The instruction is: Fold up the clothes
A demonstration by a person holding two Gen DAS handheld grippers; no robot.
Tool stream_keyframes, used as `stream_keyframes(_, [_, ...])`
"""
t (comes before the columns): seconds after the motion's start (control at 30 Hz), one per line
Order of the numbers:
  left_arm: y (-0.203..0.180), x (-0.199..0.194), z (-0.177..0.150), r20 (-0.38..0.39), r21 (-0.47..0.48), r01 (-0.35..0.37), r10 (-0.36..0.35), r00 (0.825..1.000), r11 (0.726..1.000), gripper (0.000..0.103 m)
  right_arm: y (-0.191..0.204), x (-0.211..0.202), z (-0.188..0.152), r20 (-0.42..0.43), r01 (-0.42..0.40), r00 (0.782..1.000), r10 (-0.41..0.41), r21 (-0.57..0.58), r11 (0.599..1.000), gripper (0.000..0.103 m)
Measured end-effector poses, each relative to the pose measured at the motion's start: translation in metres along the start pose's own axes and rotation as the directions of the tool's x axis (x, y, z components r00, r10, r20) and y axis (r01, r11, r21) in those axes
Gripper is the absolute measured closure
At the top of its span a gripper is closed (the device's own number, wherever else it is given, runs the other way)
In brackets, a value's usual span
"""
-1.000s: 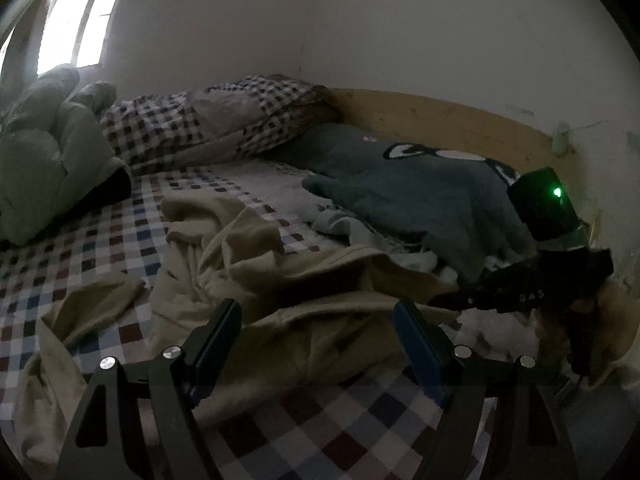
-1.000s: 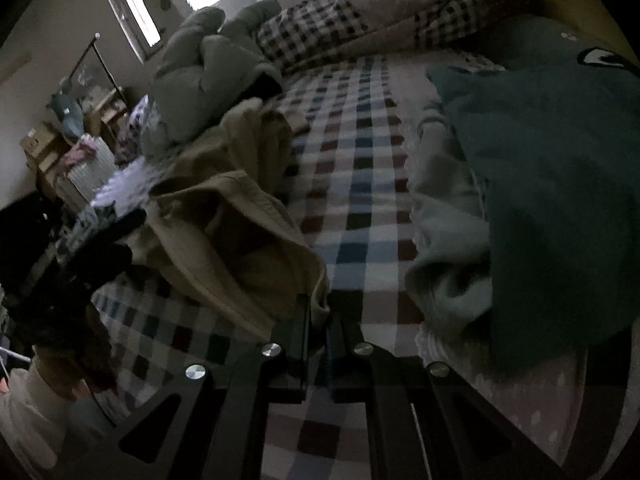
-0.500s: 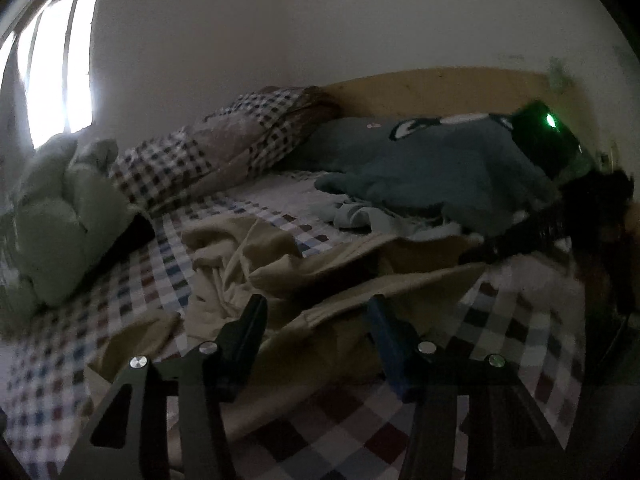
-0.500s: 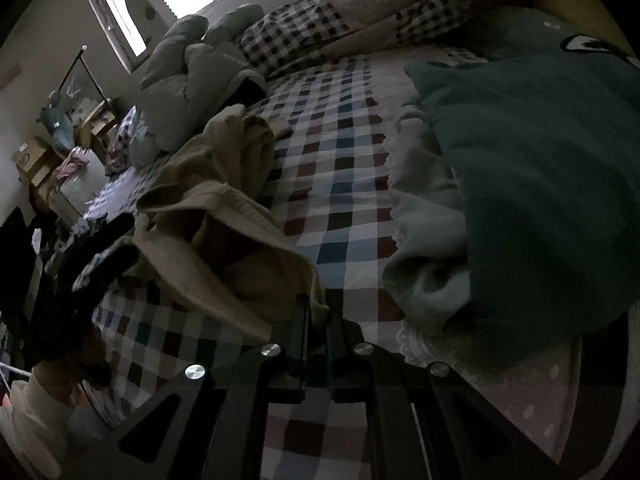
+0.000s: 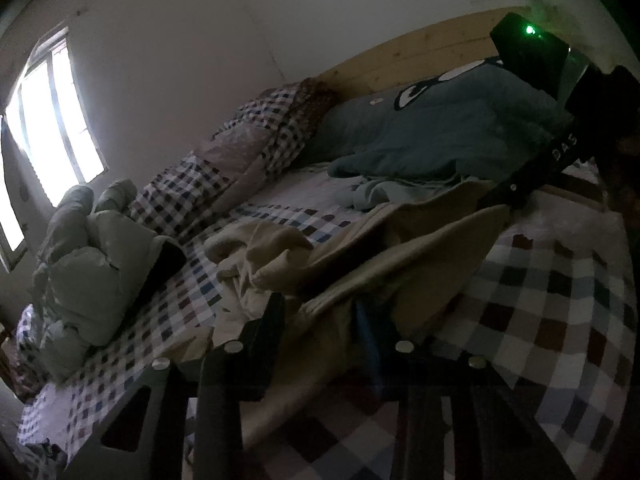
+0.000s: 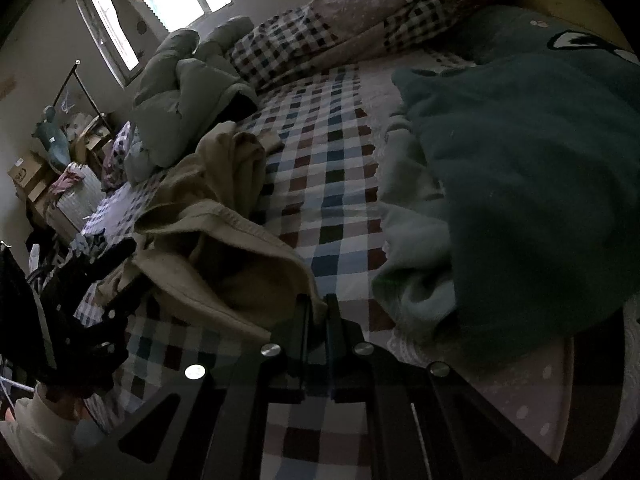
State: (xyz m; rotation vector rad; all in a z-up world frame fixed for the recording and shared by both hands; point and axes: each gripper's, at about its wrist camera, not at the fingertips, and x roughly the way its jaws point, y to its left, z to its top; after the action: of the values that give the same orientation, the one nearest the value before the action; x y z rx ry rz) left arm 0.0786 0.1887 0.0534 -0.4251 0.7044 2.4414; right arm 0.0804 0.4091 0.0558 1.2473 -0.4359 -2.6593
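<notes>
Beige garment (image 5: 404,256) on checked bed (image 5: 560,320), right gripper (image 6: 318,312) fingers clamped on it, left gripper (image 5: 320,320) fingers closing around its fold.

Garment (image 5: 360,256) on bed (image 5: 560,320) (blanket (image 5: 440,132) behind)

Daylight is pouring through a window (image 5: 48,120) in a plain pale wall (image 5: 192,40), leaving the rest of the room dim. A bed is filling most of both views, its checked sheet (image 6: 328,168) spreading under a patchwork checked quilt (image 5: 224,168) bunched toward the wall. A wooden headboard (image 5: 420,56) is running behind a dark teal blanket (image 6: 520,168). A pale green puffy duvet (image 5: 88,264) is slumping near the window. Beside the bed, cardboard boxes (image 6: 28,172) and a white woven basket (image 6: 78,200) are crowding a cluttered corner.
</notes>
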Motion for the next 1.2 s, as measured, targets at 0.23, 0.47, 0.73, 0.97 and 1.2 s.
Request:
stream_keyframes(0.23, [0.006, -0.006, 0.001, 0.026, -0.023, 0.004, -0.004, 1.000, 1.000, 0.065, 0.000, -0.003, 0.001, 0.020, -0.005, 1.000, 0.005, 0.010, 1.000, 0.097])
stream_keyframes(0.47, [0.009, -0.008, 0.002, 0.037, -0.029, 0.002, 0.000, 0.999, 1.000, 0.065, 0.002, -0.003, 0.002, 0.024, -0.005, 1.000, 0.005, 0.012, 1.000, 0.097])
stream_keyframes(0.73, [0.005, -0.014, -0.002, 0.039, 0.011, -0.022, 0.022, 0.999, 1.000, 0.062, 0.001, -0.004, 0.004, 0.033, -0.004, 0.999, 0.003, 0.020, 1.000, 0.097])
stream_keyframes(0.97, [0.008, -0.021, -0.007, 0.045, 0.023, -0.072, 0.071, 0.996, 0.997, 0.058, 0.003, -0.004, 0.007, 0.043, 0.000, 0.999, -0.001, 0.028, 1.000, 0.097])
stream_keyframes(1.2, [0.013, -0.017, -0.007, 0.037, 0.013, -0.104, 0.104, 0.994, 0.994, 0.058, 0.003, -0.003, 0.008, 0.046, 0.003, 0.999, -0.004, 0.032, 0.999, 0.097])
